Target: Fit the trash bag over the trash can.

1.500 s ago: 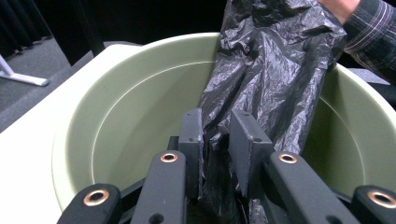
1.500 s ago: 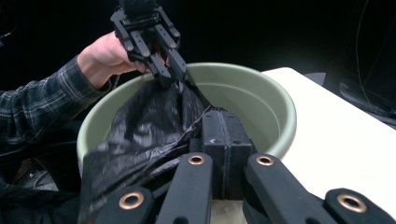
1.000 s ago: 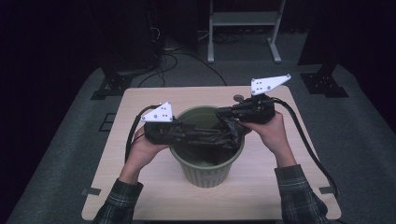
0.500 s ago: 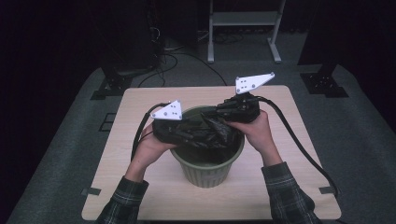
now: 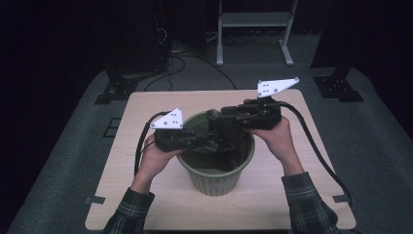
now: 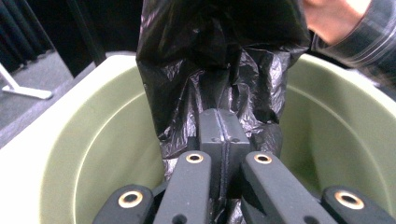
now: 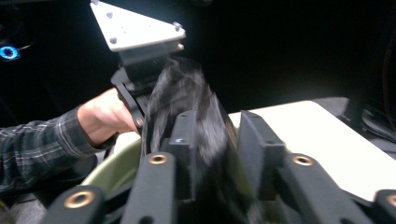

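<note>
I see a light wooden table (image 5: 146,122) with round corners. It stands on a grey carpet (image 5: 68,146). Small strips of grey tape (image 5: 96,200) stick out at the table's edges, one on each side near me. Behind the table it is very dark. A white metal stand (image 5: 253,22) with two legs is at the back. Black wires (image 5: 190,61) curl on the floor beside it. A black foot plate (image 5: 114,90) sits near the table's far left corner, and another black foot plate (image 5: 338,87) sits near the far right corner.
</note>
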The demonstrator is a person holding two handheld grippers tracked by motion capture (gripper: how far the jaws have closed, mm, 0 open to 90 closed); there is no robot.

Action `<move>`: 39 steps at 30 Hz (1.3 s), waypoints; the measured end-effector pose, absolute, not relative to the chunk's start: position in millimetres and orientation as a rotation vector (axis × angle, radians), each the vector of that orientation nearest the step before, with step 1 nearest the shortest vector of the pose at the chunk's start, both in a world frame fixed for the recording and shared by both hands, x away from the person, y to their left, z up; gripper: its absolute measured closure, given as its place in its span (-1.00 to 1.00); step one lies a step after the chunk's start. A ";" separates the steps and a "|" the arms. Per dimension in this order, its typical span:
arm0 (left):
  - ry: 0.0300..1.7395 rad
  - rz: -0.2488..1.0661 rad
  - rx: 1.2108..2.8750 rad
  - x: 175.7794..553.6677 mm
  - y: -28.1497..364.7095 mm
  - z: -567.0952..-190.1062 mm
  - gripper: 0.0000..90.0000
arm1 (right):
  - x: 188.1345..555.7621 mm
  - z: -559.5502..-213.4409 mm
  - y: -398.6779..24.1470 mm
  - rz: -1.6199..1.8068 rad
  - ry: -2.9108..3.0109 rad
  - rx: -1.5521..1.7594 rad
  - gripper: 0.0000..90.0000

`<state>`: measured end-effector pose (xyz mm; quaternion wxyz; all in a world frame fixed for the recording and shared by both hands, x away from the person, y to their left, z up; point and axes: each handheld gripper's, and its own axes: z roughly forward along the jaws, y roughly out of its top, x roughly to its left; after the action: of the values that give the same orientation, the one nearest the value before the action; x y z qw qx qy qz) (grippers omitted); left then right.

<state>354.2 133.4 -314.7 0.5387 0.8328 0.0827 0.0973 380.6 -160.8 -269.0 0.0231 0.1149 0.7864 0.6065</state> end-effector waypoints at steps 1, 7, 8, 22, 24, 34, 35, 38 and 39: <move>0.201 0.237 1.978 353.9 133.8 -314.8 0.99 | 379.6 -269.2 -166.2 1.873 2.432 0.370 0.45; 0.200 0.245 1.977 354.9 133.6 -315.1 0.99 | 370.6 -269.6 -203.4 1.847 2.382 0.433 0.38; 0.202 0.243 1.975 354.9 133.5 -315.1 0.99 | 369.0 -270.2 -209.3 1.846 2.371 0.440 0.38; 0.206 0.246 1.975 357.0 132.5 -315.4 0.99 | 357.9 -304.1 -217.8 1.831 2.461 0.466 0.19; 0.202 0.243 1.985 356.9 130.4 -315.8 0.99 | 360.2 -304.9 -209.1 1.835 2.469 0.453 0.22; 0.218 0.303 1.988 354.6 128.0 -316.3 0.53 | 362.5 -297.0 -174.2 1.801 2.517 0.336 0.99; 0.222 0.306 1.975 353.3 132.1 -314.4 0.46 | 362.8 -297.4 -172.6 1.796 2.519 0.343 1.00; 0.228 0.326 1.929 348.1 142.8 -308.2 0.30 | 365.4 -299.5 -170.5 1.775 2.518 0.374 1.00; 0.229 0.324 1.917 346.8 144.5 -306.5 0.27 | 366.0 -299.9 -170.2 1.773 2.516 0.381 1.00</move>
<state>346.8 144.5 -306.5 0.5581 0.8125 0.0972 0.1373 366.0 -170.2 -299.9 0.0202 0.1227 0.8112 0.5715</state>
